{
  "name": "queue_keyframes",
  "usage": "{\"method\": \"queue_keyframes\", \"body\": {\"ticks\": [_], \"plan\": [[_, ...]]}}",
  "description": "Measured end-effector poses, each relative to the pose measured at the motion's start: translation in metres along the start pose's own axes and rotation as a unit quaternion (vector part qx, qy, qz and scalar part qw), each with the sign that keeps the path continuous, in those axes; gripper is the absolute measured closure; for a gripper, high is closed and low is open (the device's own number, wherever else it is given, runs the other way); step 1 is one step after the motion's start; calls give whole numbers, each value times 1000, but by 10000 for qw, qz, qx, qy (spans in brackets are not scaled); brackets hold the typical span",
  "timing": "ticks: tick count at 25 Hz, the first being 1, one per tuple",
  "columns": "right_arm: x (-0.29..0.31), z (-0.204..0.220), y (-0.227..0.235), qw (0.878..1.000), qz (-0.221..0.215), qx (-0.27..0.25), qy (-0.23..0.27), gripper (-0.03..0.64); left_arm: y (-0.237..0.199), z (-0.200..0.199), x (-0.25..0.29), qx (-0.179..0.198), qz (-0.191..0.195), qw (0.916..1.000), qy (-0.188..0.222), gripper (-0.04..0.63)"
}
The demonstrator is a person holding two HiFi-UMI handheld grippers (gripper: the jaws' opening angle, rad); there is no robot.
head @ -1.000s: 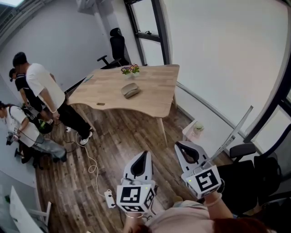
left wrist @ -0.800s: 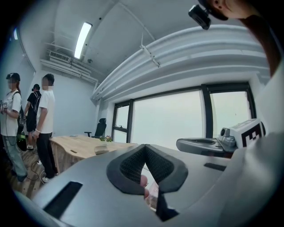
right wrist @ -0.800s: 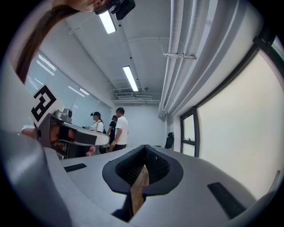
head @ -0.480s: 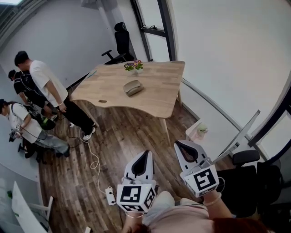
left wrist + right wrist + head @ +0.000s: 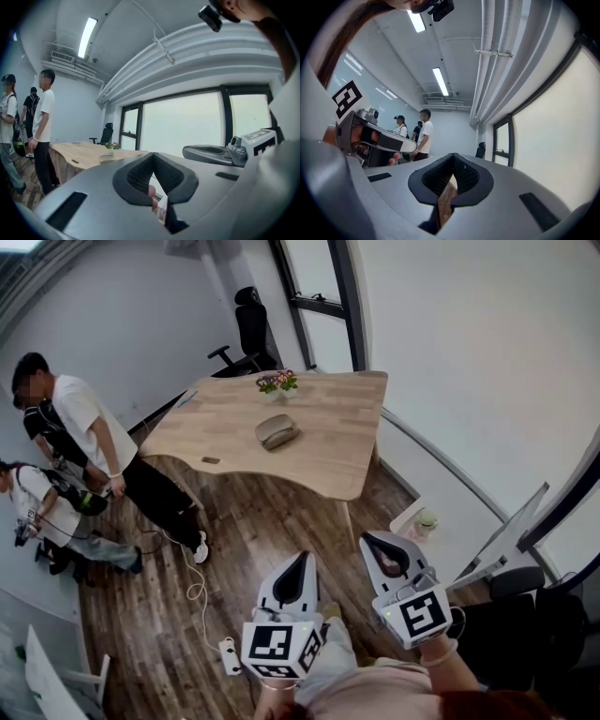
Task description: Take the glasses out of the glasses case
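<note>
Glasses case (image 5: 277,430) sits on table (image 5: 328,460); left claw (image 5: 299,559), right claw (image 5: 377,543) both closed.

An office, probably a meeting room: a broad pale wooden counter (image 5: 319,442) with a small flower pot (image 5: 277,383), a black swivel office chair (image 5: 246,329) beside tall dark-framed windows (image 5: 309,273), ceiling strip lights (image 5: 440,80), and a power strip (image 5: 228,652) on the plank floor (image 5: 253,531).

L gripper (image 5: 298,561) closed, R gripper (image 5: 373,542) closed
</note>
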State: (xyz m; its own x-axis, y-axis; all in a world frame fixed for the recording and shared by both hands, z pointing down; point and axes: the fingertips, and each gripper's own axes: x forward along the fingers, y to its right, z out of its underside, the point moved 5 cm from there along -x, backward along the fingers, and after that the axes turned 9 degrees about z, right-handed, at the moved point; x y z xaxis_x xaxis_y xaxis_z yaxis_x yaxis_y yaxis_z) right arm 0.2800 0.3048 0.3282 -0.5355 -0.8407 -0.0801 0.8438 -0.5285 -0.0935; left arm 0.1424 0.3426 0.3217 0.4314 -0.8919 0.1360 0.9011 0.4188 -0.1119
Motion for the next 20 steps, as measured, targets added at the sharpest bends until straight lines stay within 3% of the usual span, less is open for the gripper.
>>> {"method": "queue_keyframes", "body": {"ticks": [20], "plan": [[168,15,-13,9997,232,-78,-55,617,-151,-19,78,-132,95,9999,58,595]]}}
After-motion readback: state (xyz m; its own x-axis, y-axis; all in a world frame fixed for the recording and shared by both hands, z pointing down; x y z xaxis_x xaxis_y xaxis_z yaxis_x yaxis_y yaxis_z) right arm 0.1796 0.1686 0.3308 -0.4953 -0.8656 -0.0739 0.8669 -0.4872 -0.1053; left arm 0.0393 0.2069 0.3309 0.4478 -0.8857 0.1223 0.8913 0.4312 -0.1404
